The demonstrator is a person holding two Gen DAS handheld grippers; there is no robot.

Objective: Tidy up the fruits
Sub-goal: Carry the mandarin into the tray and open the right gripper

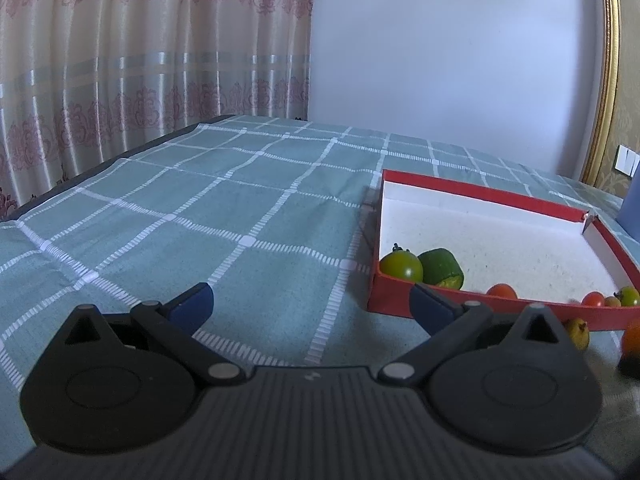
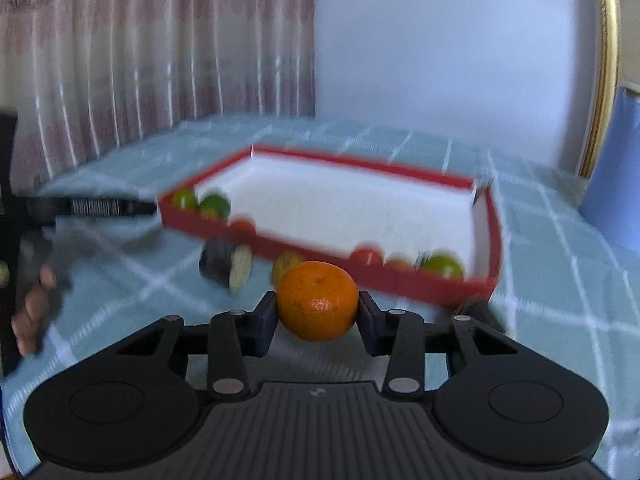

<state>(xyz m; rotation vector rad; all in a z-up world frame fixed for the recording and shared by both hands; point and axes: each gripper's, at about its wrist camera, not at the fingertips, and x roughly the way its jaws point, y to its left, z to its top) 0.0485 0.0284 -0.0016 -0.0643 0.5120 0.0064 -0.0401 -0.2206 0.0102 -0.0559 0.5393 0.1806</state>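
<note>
In the right wrist view my right gripper [image 2: 318, 316] is shut on an orange mandarin [image 2: 318, 300], a pad pressing on each side, just in front of the near wall of the red tray [image 2: 400, 280]. The same mandarin [image 1: 632, 338] shows at the right edge of the left wrist view. The white-floored tray [image 1: 392, 300] holds a green tomato [image 1: 401, 266], a green fruit [image 1: 442, 266] and small red tomatoes [image 1: 501, 291] along its near side. My left gripper [image 1: 312, 306] is open over the checked cloth, left of the tray, with nothing between its fingers.
On the cloth before the tray lie a dark eggplant piece [image 2: 226, 264] and a small yellow fruit [image 2: 286, 270]. A blue object [image 2: 616, 184] stands at the far right. A hand [image 2: 32, 312] shows at the left edge. Curtains and a wall lie behind the table.
</note>
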